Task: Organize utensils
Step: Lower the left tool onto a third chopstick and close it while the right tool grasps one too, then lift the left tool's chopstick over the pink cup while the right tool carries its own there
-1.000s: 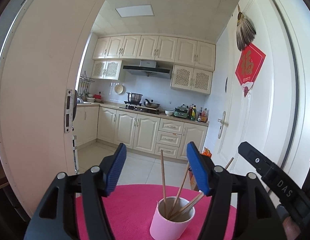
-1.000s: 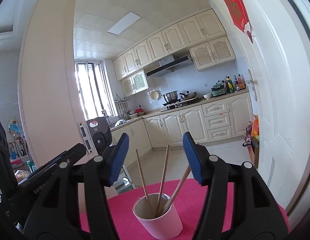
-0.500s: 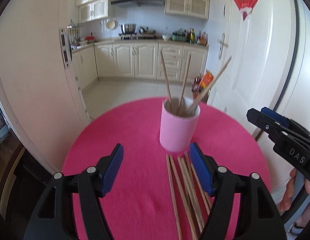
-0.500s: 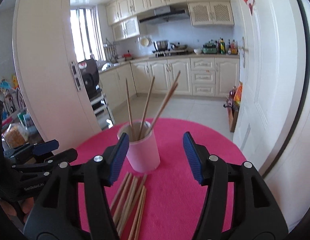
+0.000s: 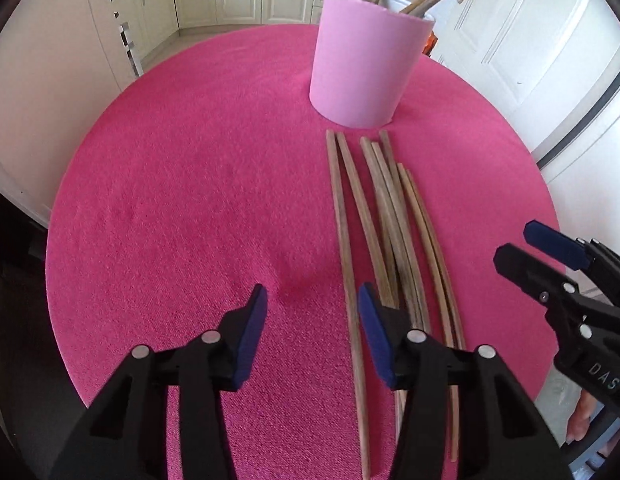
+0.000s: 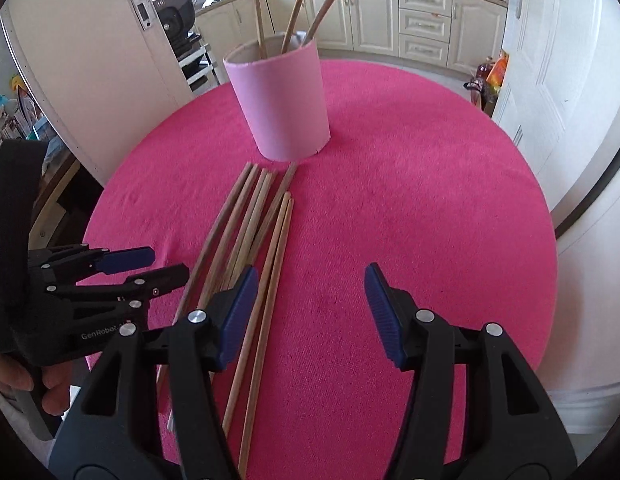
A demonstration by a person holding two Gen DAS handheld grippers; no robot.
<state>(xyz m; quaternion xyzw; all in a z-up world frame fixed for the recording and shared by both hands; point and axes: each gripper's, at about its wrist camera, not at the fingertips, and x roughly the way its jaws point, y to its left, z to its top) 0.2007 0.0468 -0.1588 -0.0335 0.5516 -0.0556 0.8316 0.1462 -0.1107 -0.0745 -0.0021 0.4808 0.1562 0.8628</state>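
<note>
A pink cup stands on the far side of a round pink table and holds three wooden chopsticks. Several more chopsticks lie flat in a loose bundle in front of the cup. My left gripper is open and empty above the table, its right finger over the bundle's left side. My right gripper is open and empty, its left finger over the bundle's right side. Each gripper shows in the other's view, right and left.
White doors stand close on the left and on the right of the table. Kitchen cabinets line the far wall beyond. The table edge drops off near both grippers.
Both grippers have tilted down and come lower and closer over the table. The lying chopsticks have come into view and now reach under the fingers. Both stay open.
</note>
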